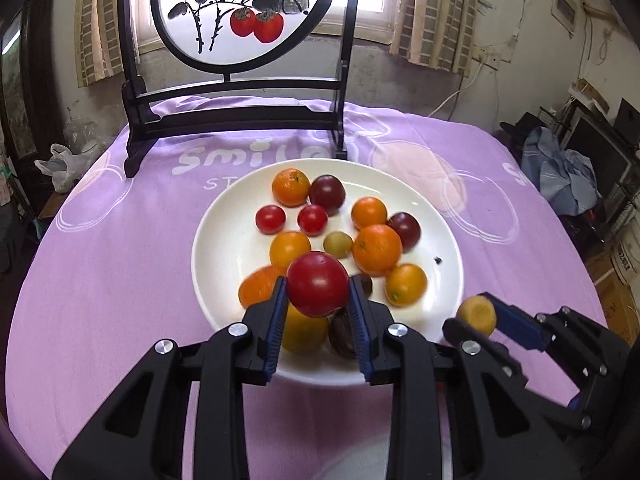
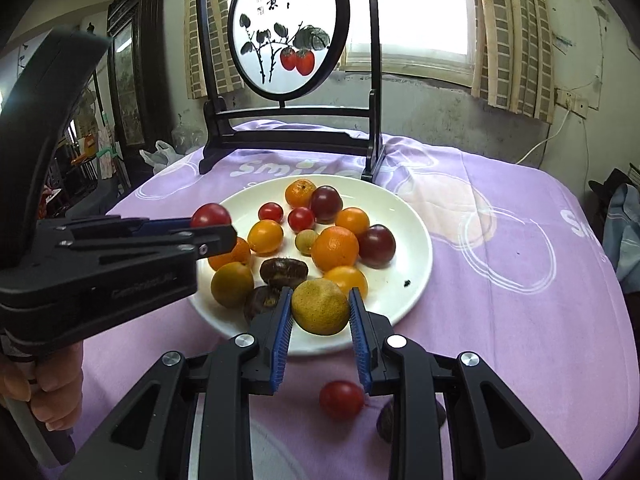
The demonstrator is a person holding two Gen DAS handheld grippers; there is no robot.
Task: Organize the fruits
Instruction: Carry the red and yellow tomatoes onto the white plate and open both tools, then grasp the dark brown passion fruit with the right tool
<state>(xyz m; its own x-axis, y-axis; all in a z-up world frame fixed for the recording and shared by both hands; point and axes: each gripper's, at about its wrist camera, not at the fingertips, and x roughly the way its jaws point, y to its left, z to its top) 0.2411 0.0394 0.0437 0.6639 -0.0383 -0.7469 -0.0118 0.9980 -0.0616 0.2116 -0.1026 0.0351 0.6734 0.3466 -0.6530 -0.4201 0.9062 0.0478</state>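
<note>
A white plate point(image 1: 224, 240) on the purple cloth holds several small fruits: oranges, red tomatoes, dark plums and dark chestnut-like pieces. My left gripper point(image 1: 318, 282) is shut on a red tomato point(image 1: 318, 284), held above the plate's near side. In the right wrist view that tomato point(image 2: 211, 216) shows in the left gripper point(image 2: 212, 224) over the plate's left rim point(image 2: 416, 216). My right gripper point(image 2: 320, 292) is shut on a yellow-green citrus point(image 2: 320, 306) above the plate's near edge. From the left wrist view the right gripper point(image 1: 474, 314) and citrus point(image 1: 476, 314) appear right of the plate.
A red tomato point(image 2: 341, 399) and a dark fruit point(image 2: 390, 420) lie on the cloth point(image 2: 520, 320) in front of the plate. A black framed screen with a persimmon painting point(image 1: 236, 12) stands behind the plate. A hand point(image 2: 40, 380) grips the left handle. Clutter lines the room's right side.
</note>
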